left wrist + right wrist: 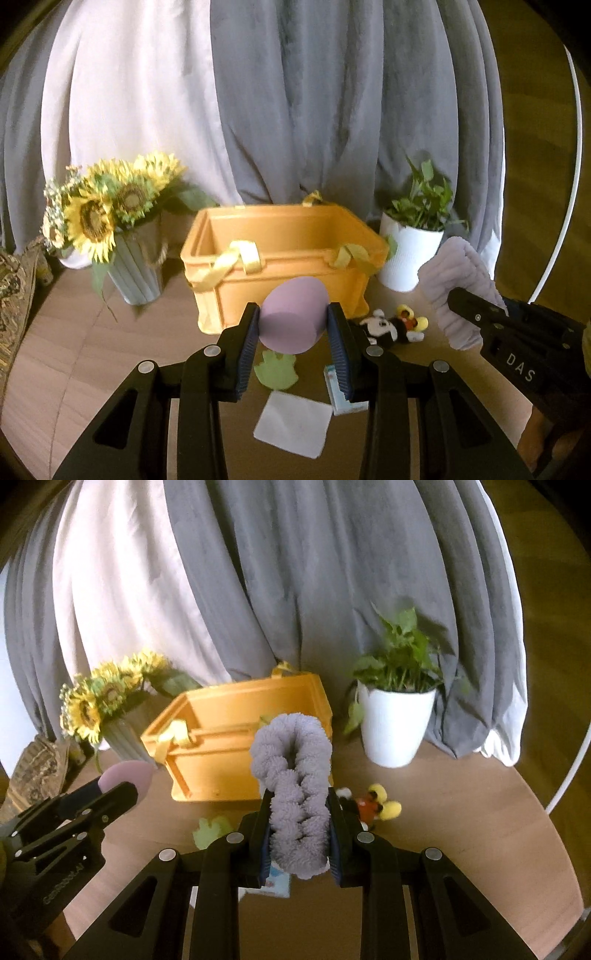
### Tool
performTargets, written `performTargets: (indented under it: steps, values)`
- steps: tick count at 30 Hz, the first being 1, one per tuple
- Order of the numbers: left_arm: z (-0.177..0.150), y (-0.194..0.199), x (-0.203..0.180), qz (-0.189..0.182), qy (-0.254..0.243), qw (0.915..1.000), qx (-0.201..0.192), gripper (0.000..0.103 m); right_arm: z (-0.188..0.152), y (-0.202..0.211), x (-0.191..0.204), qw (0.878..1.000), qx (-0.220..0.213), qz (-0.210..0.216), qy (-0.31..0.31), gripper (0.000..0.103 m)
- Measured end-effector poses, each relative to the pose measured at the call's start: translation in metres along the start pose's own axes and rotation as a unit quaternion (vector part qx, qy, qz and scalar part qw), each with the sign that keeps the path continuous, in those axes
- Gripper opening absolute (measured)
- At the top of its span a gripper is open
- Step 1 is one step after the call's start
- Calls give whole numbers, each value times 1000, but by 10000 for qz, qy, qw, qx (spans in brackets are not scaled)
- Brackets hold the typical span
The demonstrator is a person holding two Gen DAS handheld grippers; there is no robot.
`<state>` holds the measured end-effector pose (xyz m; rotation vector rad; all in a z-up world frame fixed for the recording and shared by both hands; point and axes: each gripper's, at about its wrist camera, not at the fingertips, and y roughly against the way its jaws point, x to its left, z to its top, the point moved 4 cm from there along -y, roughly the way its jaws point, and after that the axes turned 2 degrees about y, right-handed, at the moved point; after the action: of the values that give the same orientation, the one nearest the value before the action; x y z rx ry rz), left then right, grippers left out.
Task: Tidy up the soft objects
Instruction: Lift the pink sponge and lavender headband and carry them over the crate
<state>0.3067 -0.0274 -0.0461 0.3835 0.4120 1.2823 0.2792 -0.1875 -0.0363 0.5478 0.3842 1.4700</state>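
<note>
We have the left hand-held gripper [291, 332] pinching the purple egg-shaped sponge [293, 317] and the right hand-held gripper [299, 834] pinching the fluffy lilac band [295, 786], both clear of the tabletop [110, 332]. The orange bin [280, 258] sits at twelve o'clock. We judge it best to carry both over its near rim, keeping the grippers apart, and let go only once inside.

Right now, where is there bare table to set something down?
Free: the wood left of the orange plastic crate, below the sunflower vase, and right of the mouse plush toy, before the white plant pot. Crowded: directly before the crate.
</note>
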Motion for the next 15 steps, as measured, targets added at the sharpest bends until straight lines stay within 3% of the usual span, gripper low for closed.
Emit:
performTargets:
  steps: [15]
  values:
    - [40,7,10,231,-70,9981,-574,37,40,-3,13,9985,-475,274,68,25]
